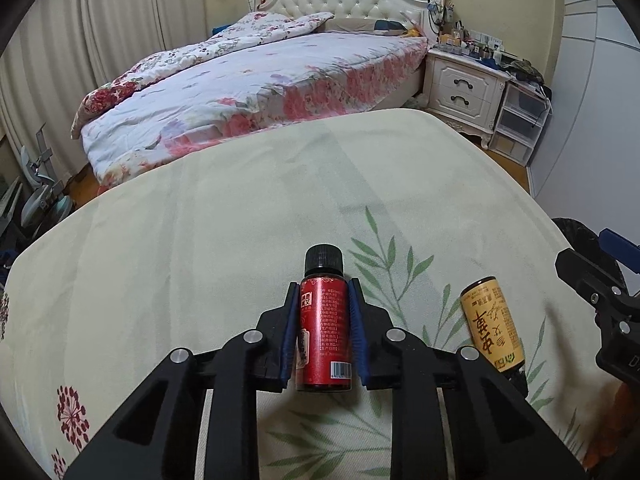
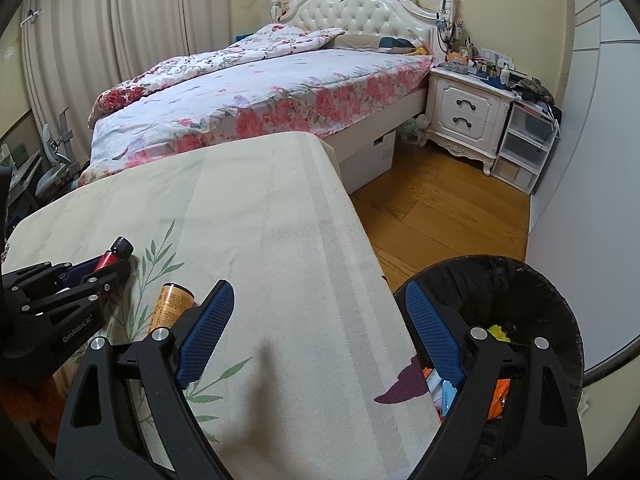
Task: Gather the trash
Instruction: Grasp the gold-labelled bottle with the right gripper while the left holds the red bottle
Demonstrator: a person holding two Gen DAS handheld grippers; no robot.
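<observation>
The left gripper was seen clamped on a small red bottle with a black cap, its blue pads pressed against both sides of the label; the bottle lay between the fingers with the cap pointing away from the claw, over a cream cloth-covered surface printed with green leaves. Just to the right of that claw, apart from it, a yellow bottle was noted lying on the same cloth. The right gripper was held wide, nothing between its fingers; beneath the gap only the cloth and its right edge were seen. Under and beyond its right finger a black-lined trash bin was recorded on the wooden floor, with scraps of yellow, orange and pale packaging inside. To the left of the right claw the yellow bottle was partly hidden by the left finger, and further left the other claw with the red bottle was in view. Well ahead of both claws a bed with a floral quilt and a white nightstand were noted.
</observation>
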